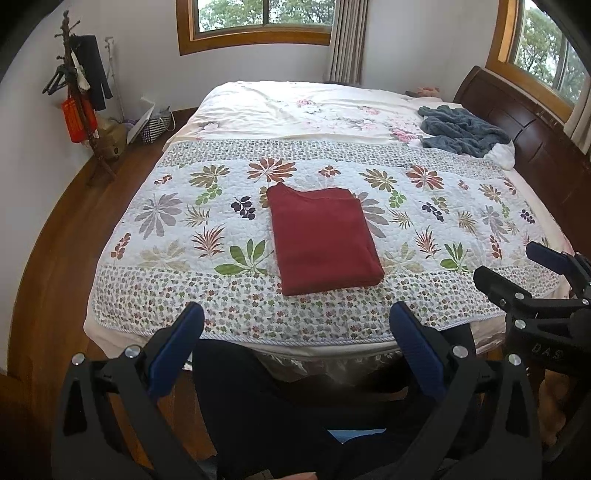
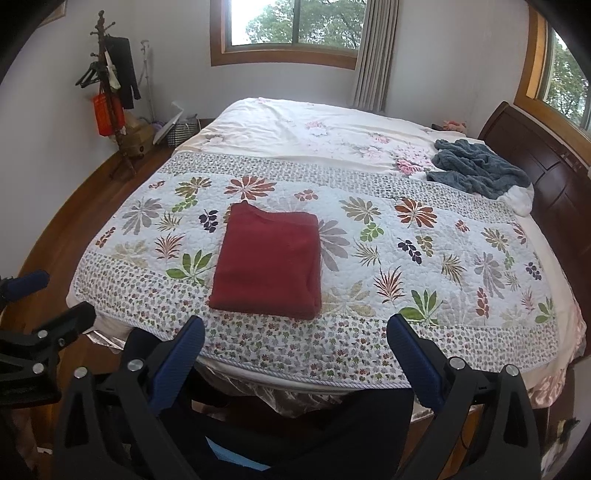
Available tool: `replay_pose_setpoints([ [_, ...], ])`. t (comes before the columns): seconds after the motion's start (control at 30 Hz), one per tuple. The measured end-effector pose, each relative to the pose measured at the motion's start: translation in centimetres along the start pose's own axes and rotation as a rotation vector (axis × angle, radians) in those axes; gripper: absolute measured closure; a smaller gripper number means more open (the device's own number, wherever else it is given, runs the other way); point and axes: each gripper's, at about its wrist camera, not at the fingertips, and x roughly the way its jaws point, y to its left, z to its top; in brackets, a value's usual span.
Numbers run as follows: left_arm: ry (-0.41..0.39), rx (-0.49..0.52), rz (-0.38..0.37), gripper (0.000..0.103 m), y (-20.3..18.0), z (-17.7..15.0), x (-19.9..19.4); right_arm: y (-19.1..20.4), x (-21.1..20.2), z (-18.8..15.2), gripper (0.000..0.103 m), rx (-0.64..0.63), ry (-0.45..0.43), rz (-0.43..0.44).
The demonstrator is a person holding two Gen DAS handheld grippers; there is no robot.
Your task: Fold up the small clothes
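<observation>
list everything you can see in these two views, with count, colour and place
folded cloth: 1, dark red, middle of the quilt near the bed's front edge
quilt: 1, white with leaf print, over the front half of the bed
sheet: 1, cream with pink flowers, far half of the bed
blanket: 1, grey-blue, crumpled by the headboard
headboard: 1, dark wood, right side
coat stand: 1, brown, far left corner, dark clothes and red bag hanging
basket: 1, checked, floor by the wall
windows: 2, wood-framed
left claw: open, empty, off the bed's front edge
right claw: open, empty, off the bed's front edge
</observation>
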Motion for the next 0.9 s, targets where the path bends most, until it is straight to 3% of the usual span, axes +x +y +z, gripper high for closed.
replay_pose_setpoints([
  [0.9, -0.016, 0.016, 0.006, 0.004, 0.17, 0.97, -0.68, 0.15, 0.09, 0.47, 0.004, -0.014, -0.009, 0.006],
])
